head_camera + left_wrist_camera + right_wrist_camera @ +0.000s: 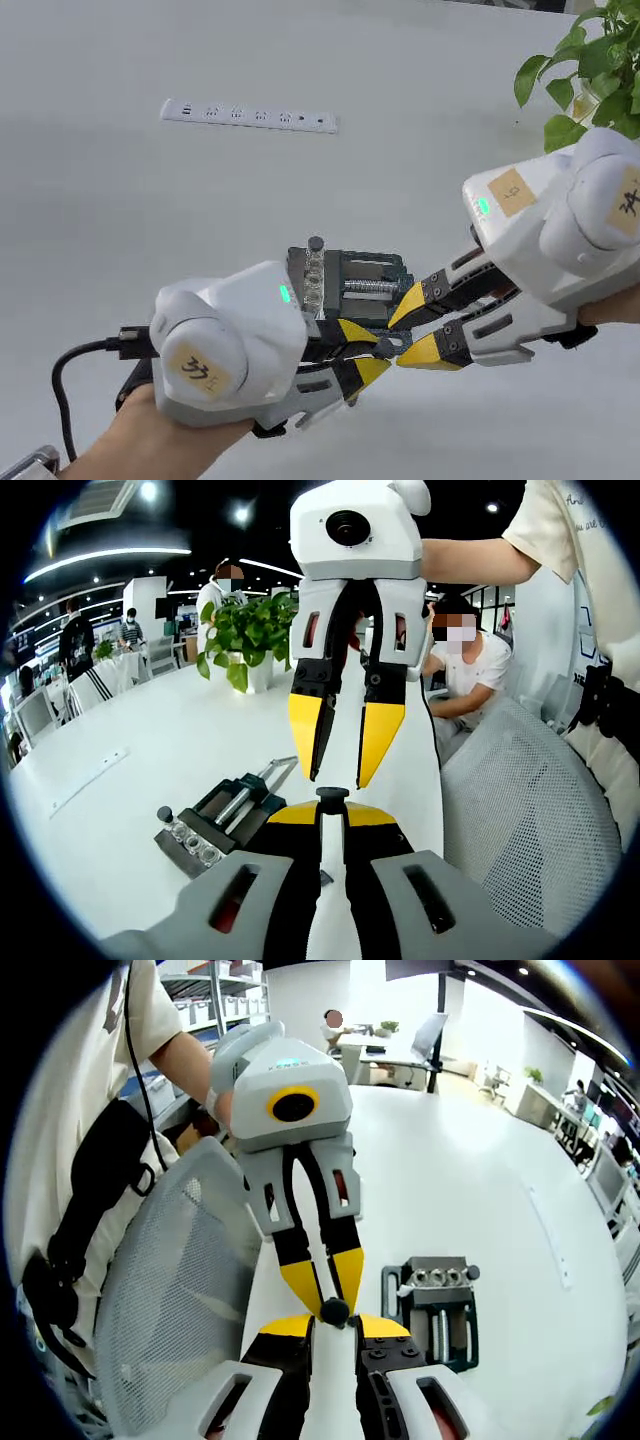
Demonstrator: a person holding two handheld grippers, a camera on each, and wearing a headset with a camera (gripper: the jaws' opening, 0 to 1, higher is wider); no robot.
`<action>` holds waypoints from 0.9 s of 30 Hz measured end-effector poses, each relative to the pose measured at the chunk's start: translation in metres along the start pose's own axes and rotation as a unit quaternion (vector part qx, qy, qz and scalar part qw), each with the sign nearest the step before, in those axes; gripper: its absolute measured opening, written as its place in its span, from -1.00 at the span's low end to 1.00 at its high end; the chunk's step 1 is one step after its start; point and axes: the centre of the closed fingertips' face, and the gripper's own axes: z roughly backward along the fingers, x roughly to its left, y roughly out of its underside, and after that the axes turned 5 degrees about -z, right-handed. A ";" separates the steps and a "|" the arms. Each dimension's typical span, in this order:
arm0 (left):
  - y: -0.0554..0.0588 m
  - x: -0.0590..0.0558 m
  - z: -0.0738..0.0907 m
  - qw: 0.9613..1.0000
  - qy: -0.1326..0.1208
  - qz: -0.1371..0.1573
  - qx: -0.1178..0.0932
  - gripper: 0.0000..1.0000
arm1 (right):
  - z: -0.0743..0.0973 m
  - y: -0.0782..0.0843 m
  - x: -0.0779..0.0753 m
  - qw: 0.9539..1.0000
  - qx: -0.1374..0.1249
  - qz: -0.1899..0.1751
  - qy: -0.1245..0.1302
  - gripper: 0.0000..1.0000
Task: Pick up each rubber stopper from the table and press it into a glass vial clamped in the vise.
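In the head view, tan stickers (200,372) on both grippers carry handwriting we cannot read. The left gripper (380,352) enters from 7 o'clock and the right gripper (397,342) from 3 o'clock. Their tips meet just in front of the vise (375,272). A row of vials (314,282) stands clamped there, and the far one has a seated stopper (316,243). We cannot tell what the vials hold. On the white table (120,220) a power strip (248,115) lies at 11 o'clock and a plant (590,70) at 1 o'clock.

In the left gripper view, our jaws are closed on a black stopper (331,796). The right gripper at 12 o'clock has its jaws spread just above it. People (78,640) fill an open office behind.

In the right gripper view, the stopper is pinched in the left tips, at the mouth of our parted jaws. The vise is at 4 o'clock and a mesh chair (170,1290) at 9.
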 end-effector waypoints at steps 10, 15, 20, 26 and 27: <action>-0.005 0.001 0.001 1.000 -0.015 0.010 -0.013 -0.93 | -0.001 -0.006 -0.001 1.000 -0.006 0.002 0.003 -0.83; -0.006 0.002 0.002 1.000 -0.020 0.011 -0.018 -0.93 | -0.002 -0.007 -0.002 1.000 -0.008 -0.002 0.005 -0.85; -0.007 0.002 0.003 1.000 -0.020 0.005 -0.022 -0.93 | -0.001 -0.007 -0.002 1.000 -0.012 -0.011 -0.001 -0.85; -0.010 -0.001 0.003 0.999 -0.015 -0.007 -0.028 -0.94 | 0.000 -0.006 0.000 1.000 -0.014 -0.014 -0.013 -0.85; -0.010 0.000 0.003 0.999 -0.015 -0.006 -0.029 -0.94 | 0.000 -0.006 0.000 1.000 -0.013 -0.012 -0.014 -0.85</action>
